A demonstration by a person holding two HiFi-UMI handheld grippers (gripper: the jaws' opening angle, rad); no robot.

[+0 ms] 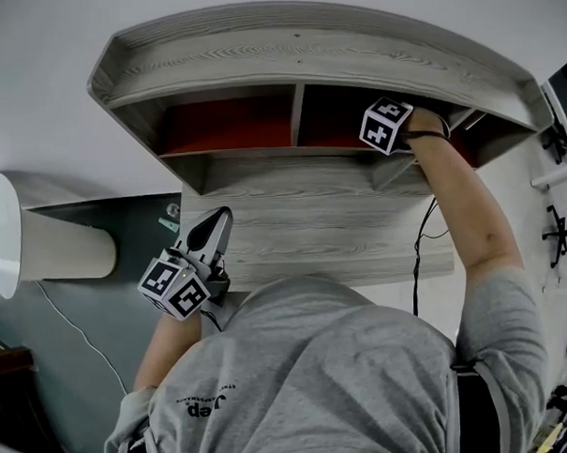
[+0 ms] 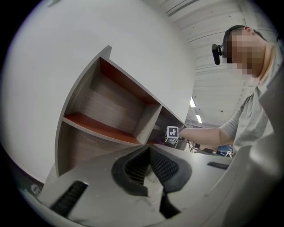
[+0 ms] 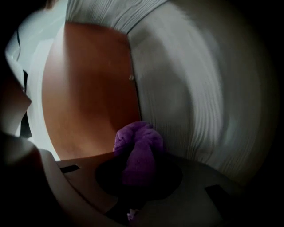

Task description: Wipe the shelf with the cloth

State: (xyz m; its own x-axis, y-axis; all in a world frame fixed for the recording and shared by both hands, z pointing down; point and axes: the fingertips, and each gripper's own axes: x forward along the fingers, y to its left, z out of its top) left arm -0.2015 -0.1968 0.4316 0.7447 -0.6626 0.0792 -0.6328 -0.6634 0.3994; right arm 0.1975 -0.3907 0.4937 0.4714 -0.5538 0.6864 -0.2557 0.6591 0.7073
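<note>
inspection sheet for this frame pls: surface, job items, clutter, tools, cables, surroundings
Surface: grey wood shelf on a white wall, red-brown inside; left upper compartment bare.
Job's things: purple cloth, bunched, inside the right upper compartment, close to its red-brown panel.
Clutter: nothing seen on the shelf.
Tools: right tool shut on the cloth; left tool shut, empty, away from the compartments.
Cables: black cable hanging beside the right arm; white cable lower left.
Surroundings: white cylinder and dark panel at left.
</note>
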